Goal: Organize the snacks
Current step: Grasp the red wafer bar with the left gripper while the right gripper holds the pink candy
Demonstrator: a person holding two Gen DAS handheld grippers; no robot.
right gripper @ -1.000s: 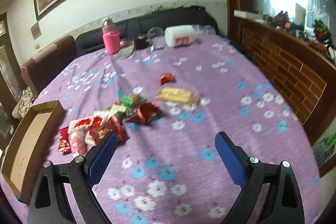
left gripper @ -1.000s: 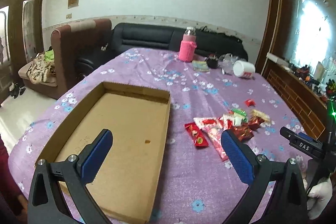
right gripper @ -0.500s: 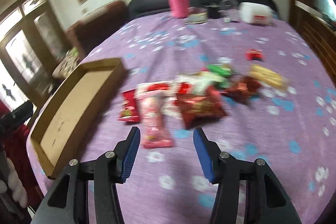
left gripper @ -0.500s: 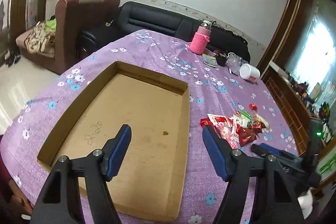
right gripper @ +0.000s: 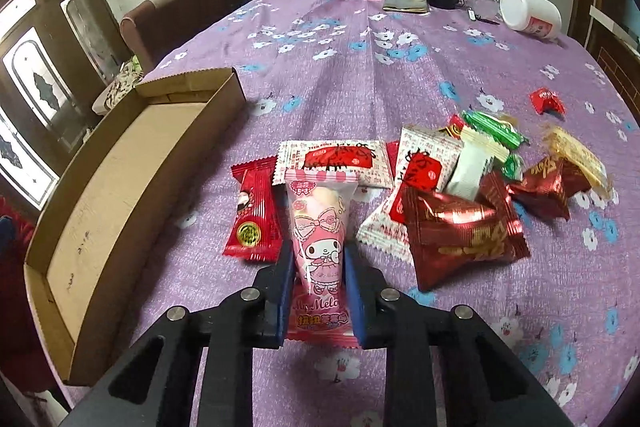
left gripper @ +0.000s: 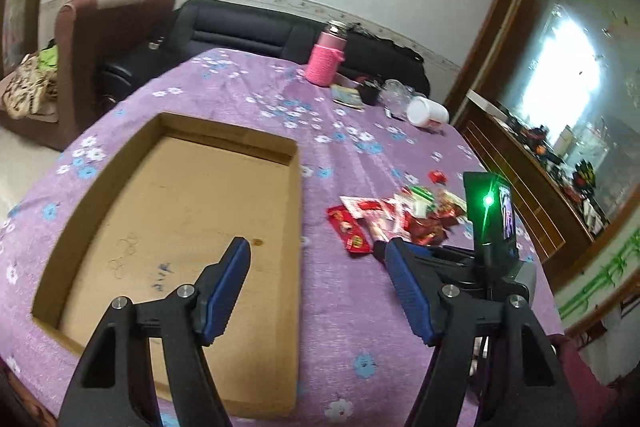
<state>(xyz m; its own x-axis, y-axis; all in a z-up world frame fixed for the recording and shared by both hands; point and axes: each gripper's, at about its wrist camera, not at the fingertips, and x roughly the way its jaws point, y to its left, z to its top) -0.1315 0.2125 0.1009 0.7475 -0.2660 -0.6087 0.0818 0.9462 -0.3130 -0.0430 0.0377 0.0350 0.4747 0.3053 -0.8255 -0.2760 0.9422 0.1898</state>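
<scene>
right gripper (right gripper: 316,259): we angle steeply down at the table, jaws closing on the pink snack packet (right gripper: 320,223), pads against both its sides
left gripper (left gripper: 316,267): we hover half open over the cardboard tray (left gripper: 184,131)'s right wall, holding nothing
snack pile (right gripper: 460,187): right of tray, purple tablecloth (right gripper: 340,75) bare between them

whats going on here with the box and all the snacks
A person with a gripper in each hand is sorting snacks on a purple flowered tablecloth. The right gripper is closing on a pink cartoon snack packet at the near edge of the snack pile. The left gripper hangs open and empty over the cardboard box, which has nothing in it yet.
</scene>
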